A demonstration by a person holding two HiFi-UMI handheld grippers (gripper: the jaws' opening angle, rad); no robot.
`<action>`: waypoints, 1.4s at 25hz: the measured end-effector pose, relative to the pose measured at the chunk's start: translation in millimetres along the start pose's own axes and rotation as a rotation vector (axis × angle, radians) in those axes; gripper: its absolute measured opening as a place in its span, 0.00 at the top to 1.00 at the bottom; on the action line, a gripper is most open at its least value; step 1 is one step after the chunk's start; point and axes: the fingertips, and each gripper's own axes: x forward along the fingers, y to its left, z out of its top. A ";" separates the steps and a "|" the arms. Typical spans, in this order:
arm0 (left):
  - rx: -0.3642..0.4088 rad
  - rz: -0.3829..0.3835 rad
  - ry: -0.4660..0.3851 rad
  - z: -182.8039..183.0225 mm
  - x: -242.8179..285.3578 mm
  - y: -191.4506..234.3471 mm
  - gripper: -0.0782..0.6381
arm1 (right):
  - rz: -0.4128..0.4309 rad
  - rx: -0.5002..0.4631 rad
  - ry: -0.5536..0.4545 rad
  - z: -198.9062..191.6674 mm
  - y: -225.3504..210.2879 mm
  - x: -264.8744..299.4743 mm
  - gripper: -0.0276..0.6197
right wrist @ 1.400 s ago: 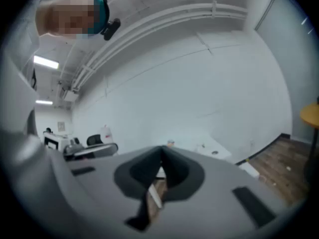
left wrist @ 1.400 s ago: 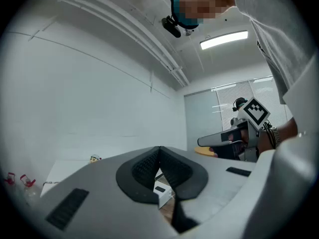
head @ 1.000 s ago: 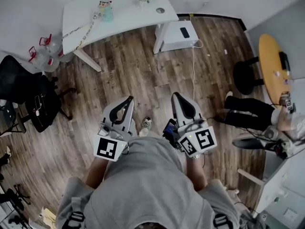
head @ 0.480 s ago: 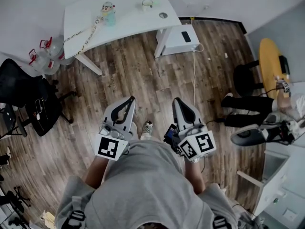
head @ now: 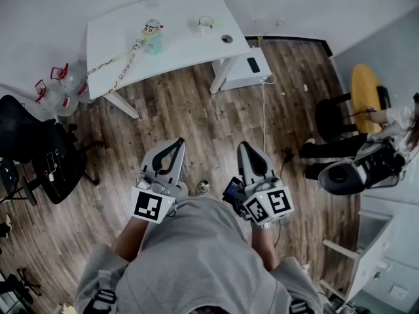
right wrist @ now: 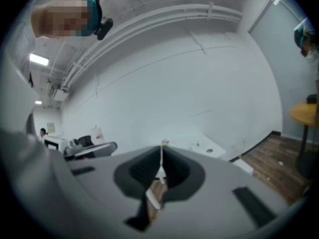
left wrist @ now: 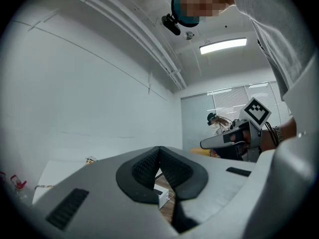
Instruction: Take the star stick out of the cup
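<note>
A white table [head: 177, 44] stands at the far end of the wood floor in the head view. On it are a small white cup [head: 206, 23] and a teal cup with a cartoon figure on top [head: 152, 36]. The star stick is too small to make out. My left gripper [head: 178, 142] and right gripper [head: 243, 146] are held level at waist height, far short of the table. Both are shut with nothing between the pads. In the left gripper view the pads [left wrist: 149, 166] meet at the tip, with the table edge [left wrist: 55, 171] faint behind. In the right gripper view the right gripper [right wrist: 162, 151] is also shut.
A beaded string [head: 114, 61] hangs off the table's left side and a dark round thing [head: 226, 38] lies near the cup. A white box [head: 252, 51] sits beside the table leg with a cable [head: 264, 103]. A black chair [head: 39, 142] stands left, a seated person and yellow table [head: 363, 87] right.
The table and its cups have slid lower and nearer in the head view as I walk toward them. Both grippers keep their pose and stay shut.
</note>
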 end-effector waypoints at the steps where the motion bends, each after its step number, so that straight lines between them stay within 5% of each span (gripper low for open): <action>1: 0.001 -0.004 -0.001 0.1 0.6 7.0 0.84 | -0.007 -0.003 -0.003 0.8 2.4 6.0 0.90; 15: -0.015 -0.059 -0.032 -0.4 8.3 54.5 0.84 | -0.026 -0.041 -0.005 5.5 27.7 60.0 0.90; 35: 0.018 0.035 -0.004 -3.9 72.8 128.4 0.84 | 0.020 -0.025 0.019 14.0 -13.1 163.7 0.90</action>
